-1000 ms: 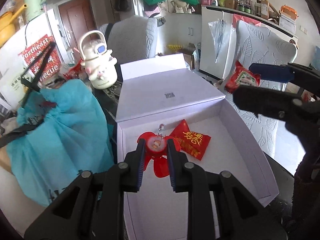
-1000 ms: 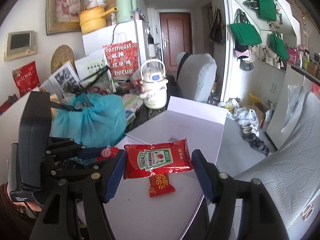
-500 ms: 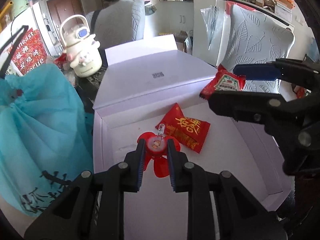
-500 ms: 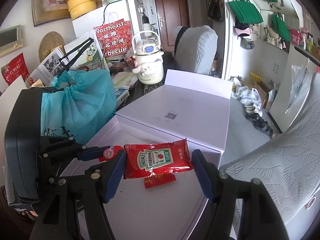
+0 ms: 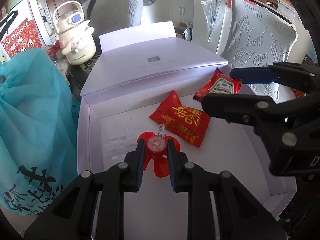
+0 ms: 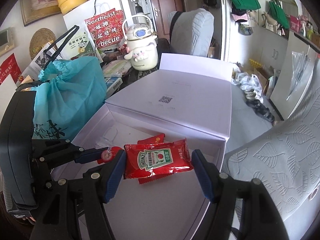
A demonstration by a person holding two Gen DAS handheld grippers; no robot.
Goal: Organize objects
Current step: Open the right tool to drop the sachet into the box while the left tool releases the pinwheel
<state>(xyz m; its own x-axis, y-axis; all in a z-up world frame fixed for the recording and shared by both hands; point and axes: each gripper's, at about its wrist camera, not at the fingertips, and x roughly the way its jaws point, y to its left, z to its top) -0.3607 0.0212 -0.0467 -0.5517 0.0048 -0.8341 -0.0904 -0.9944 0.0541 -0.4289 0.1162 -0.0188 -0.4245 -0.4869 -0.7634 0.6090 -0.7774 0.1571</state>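
Observation:
My left gripper (image 5: 155, 150) is shut on a small red fan-shaped keychain (image 5: 158, 154) and holds it low over the floor of an open white box (image 5: 84, 136). A red candy packet with gold characters (image 5: 181, 120) lies in the box just beyond it. My right gripper (image 6: 159, 160) is shut on a red Heinz ketchup packet (image 6: 157, 161) and holds it above the box, over the candy packet (image 6: 152, 139). The right gripper and ketchup packet (image 5: 219, 86) also show in the left wrist view, right of the keychain.
The box lid (image 5: 152, 64) lies folded open behind the box. A teal drawstring bag (image 5: 30, 120) stands against the box's left side. A cream kettle (image 5: 74, 40) stands behind. A grey leaf-patterned chair (image 6: 280, 160) is at the right.
Both grippers have moved forward and down into the box. The keychain now hangs close to the box floor, and the ketchup packet is lower over the candy packet.

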